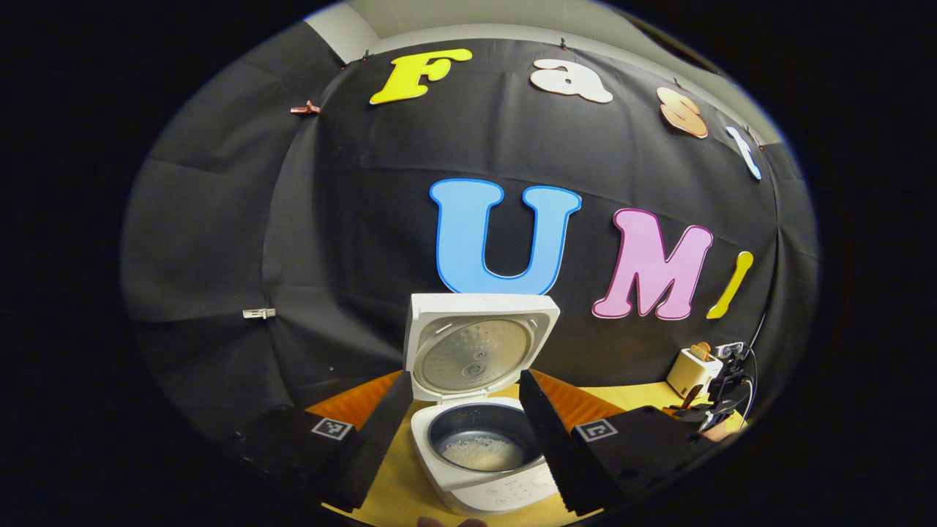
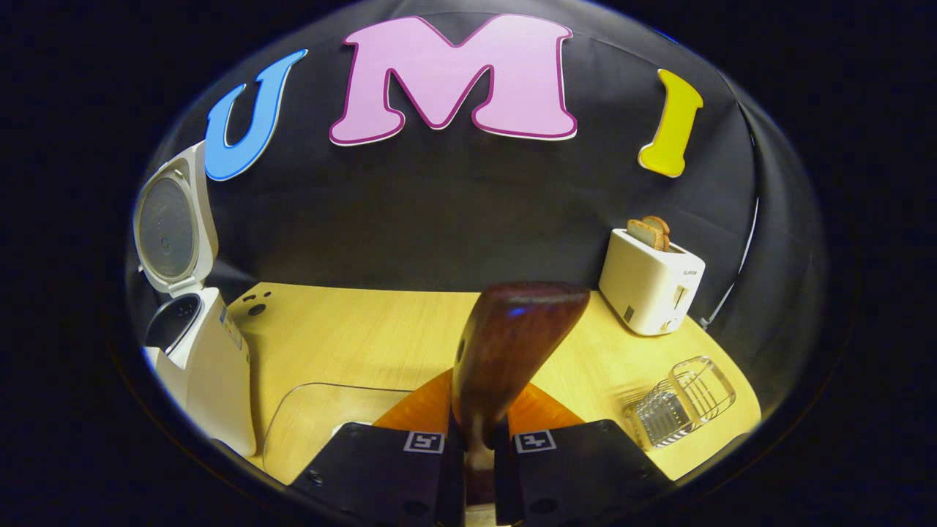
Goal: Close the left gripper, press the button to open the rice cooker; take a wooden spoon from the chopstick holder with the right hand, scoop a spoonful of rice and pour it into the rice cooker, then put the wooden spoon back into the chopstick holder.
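The white rice cooker (image 1: 476, 483) stands open on the wooden table, its lid (image 1: 479, 351) upright, with pale grains in the dark inner pot (image 1: 479, 443). My left gripper (image 1: 465, 377) is open just in front of it, one finger at each side of the pot. My right gripper (image 2: 477, 439) is shut on the handle of the dark wooden spoon (image 2: 512, 344), whose bowl points up and away from me; I cannot tell if it carries rice. The cooker (image 2: 212, 366) is far to the spoon's left. The clear ribbed chopstick holder (image 2: 681, 402) sits at the right.
A white toaster (image 2: 651, 285) with bread slices stands at the back right of the table (image 2: 366, 329). A clear container (image 2: 293, 417) lies near the front, beside the cooker. The other gripper (image 1: 721, 399) and a hand show at the far right of the left gripper view.
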`<state>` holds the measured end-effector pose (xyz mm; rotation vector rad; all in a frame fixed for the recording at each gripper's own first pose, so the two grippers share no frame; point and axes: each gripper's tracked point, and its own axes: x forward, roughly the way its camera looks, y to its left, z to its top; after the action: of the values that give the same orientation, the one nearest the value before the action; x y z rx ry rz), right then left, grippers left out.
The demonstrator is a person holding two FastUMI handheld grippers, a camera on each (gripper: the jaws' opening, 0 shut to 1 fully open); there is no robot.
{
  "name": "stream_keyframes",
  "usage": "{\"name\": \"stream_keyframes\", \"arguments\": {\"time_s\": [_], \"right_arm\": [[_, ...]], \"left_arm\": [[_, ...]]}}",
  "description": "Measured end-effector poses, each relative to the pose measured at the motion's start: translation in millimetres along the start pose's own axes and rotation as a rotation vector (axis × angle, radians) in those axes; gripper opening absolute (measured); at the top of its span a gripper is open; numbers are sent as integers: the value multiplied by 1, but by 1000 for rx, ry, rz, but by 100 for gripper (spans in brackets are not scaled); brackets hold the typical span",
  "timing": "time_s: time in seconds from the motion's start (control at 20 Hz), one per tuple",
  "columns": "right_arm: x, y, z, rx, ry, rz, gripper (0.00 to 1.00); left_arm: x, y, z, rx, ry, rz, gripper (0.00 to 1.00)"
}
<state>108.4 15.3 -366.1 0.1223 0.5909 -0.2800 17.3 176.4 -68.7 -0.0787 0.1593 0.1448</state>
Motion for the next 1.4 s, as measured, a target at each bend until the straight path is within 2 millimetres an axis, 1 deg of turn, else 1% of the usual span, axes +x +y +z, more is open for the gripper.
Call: {"name": "stream_keyframes", "arguments": {"time_s": [0.4, 0.55, 0.6, 0.65, 0.7, 0.75, 0.85, 0.95, 1.1, 1.15, 1.25, 1.3, 1.4], "right_arm": [[-4, 54, -9, 120, 37, 75, 20], [-7, 71, -10, 218, 60, 119, 20], [-7, 73, -11, 265, 70, 128, 20], [-8, 72, -11, 320, 80, 129, 20], [-8, 69, -12, 384, 92, 128, 19], [-8, 65, -12, 458, 101, 128, 20], [-7, 56, -11, 609, 108, 135, 20], [-9, 41, -12, 729, 112, 125, 20], [-13, 20, -6, 841, 94, 107, 19], [-16, 13, -2, 862, 85, 96, 19], [-21, 5, 9, 891, 63, 86, 20], [-24, 3, 17, 902, 54, 88, 19], [-31, 6, 37, 926, 34, 105, 19]], "left_arm": [[3, 15, -5, -15, 5, 12, 94], [4, 20, -5, -23, 4, 16, 94], [5, 20, -5, -24, 4, 17, 94], [5, 20, -4, -23, 3, 15, 94], [5, 19, -4, -24, 3, 14, 89], [5, 18, -3, -25, 0, 11, 94], [6, 17, 0, -25, -3, 8, 94], [7, 15, 1, -29, -7, 3, 94], [7, 11, 2, -30, -12, -5, 94], [7, 9, 2, -31, -14, -8, 94], [6, 6, 4, -30, -20, -15, 94], [7, 6, 4, -30, -22, -18, 94], [7, 5, 5, -31, -31, -23, 94]]}}
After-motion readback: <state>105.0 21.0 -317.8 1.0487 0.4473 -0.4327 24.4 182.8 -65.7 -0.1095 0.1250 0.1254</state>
